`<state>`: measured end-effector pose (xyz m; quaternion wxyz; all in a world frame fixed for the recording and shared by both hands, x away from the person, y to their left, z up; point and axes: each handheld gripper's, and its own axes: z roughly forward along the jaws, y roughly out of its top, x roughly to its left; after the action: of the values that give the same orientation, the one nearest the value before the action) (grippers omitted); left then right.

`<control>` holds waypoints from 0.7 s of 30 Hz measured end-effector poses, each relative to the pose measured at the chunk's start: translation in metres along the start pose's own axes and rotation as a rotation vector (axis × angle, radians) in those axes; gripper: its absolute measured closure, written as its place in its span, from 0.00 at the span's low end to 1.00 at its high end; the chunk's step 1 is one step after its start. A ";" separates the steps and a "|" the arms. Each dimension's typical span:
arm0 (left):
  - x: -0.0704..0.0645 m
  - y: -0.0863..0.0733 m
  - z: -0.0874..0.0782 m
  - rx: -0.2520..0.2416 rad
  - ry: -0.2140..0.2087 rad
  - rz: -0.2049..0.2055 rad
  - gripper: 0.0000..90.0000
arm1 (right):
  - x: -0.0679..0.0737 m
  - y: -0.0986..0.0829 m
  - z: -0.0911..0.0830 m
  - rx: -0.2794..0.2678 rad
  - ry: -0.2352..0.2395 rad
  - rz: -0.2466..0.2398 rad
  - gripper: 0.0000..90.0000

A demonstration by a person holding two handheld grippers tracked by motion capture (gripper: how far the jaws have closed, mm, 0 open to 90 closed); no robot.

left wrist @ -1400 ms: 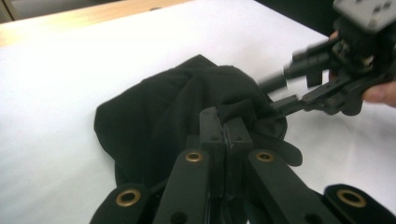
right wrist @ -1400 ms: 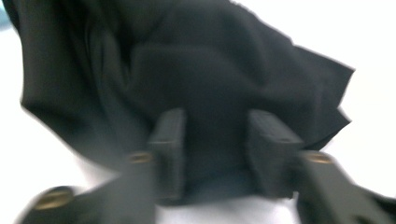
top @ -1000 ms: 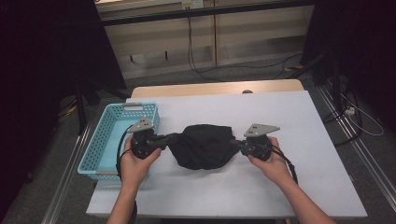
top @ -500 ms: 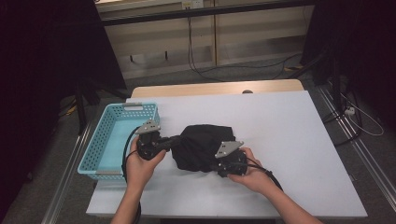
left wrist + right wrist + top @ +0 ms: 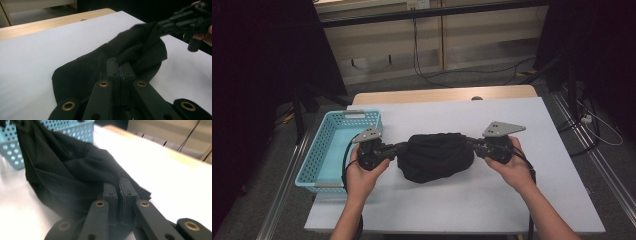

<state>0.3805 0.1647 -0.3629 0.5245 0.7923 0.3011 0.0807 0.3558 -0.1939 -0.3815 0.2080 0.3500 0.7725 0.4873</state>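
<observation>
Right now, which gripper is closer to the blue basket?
Left. The left gripper grips the black cloth beside the basket. The right gripper grips the cloth's far end, with the whole cloth between.

- A white table (image 5: 532,190) carried everything.
- A black cloth (image 5: 435,157) lay bunched on it, between the left gripper (image 5: 401,148) and the right gripper (image 5: 471,144).
- A light-blue basket (image 5: 324,152) sat just beyond the left gripper's outer side.

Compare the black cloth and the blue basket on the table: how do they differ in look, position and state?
The black cloth is soft and bunched; the blue basket is rigid and perforated. The cloth lies mid-table, the basket at the left edge. The left gripper and right gripper pinch the cloth's ends; the basket is untouched. Both rest on the white table.
</observation>
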 end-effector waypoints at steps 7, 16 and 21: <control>0.001 -0.001 -0.001 -0.004 0.000 -0.004 0.99 | -0.007 -0.001 -0.005 -0.026 -0.044 0.017 0.95; 0.000 -0.005 0.009 0.020 0.012 0.022 0.99 | -0.016 -0.006 -0.007 0.002 -0.081 0.032 0.95; -0.002 -0.005 0.014 0.008 0.049 0.058 0.75 | -0.027 -0.009 -0.014 0.004 -0.142 0.055 0.95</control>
<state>0.3833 0.1546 -0.3732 0.5114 0.8005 0.2909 0.1140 0.3619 -0.2253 -0.3836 0.2482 0.4054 0.7468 0.4652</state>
